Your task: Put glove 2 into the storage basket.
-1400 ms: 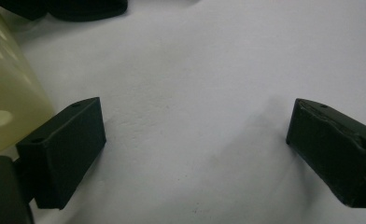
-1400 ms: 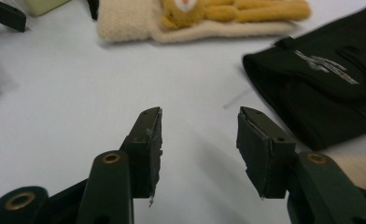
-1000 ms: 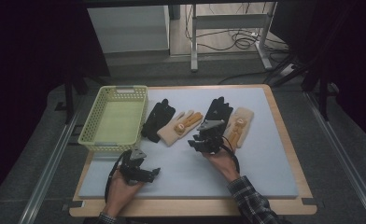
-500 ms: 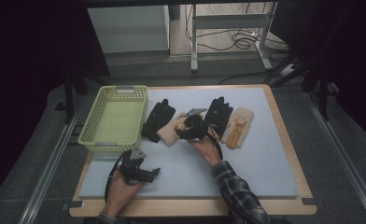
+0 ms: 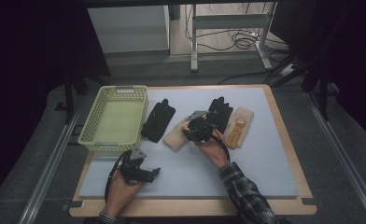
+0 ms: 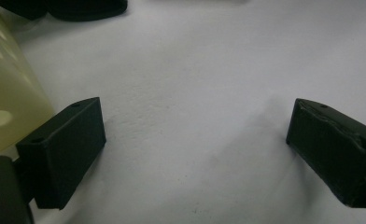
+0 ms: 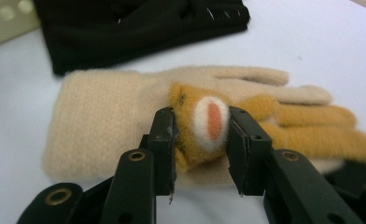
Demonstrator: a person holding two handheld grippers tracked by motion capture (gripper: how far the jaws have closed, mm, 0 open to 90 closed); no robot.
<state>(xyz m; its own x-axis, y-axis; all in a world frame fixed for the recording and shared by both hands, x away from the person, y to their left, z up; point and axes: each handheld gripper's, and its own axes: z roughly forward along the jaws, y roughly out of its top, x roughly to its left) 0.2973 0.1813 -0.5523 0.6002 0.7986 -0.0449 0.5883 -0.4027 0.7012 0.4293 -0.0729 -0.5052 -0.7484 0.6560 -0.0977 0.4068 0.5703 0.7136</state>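
A lab-like workroom: dark curtains [image 5: 27, 56], loose floor cables [image 5: 239, 42], and a padded table [image 5: 274, 154] on metal rails [image 5: 48, 170].

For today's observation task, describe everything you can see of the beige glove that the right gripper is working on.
The beige glove looks like soft, fuzzy knit, with a wide plain cuff and pale fingers. An orange-yellow animal figure sits on its back, with a white oval face patch and an orange middle; its orange limbs run along the fingers. The glove lies flat on the white mat, beside a black glove. The right gripper has just been closing, and its jaws pinch the figure from both sides.
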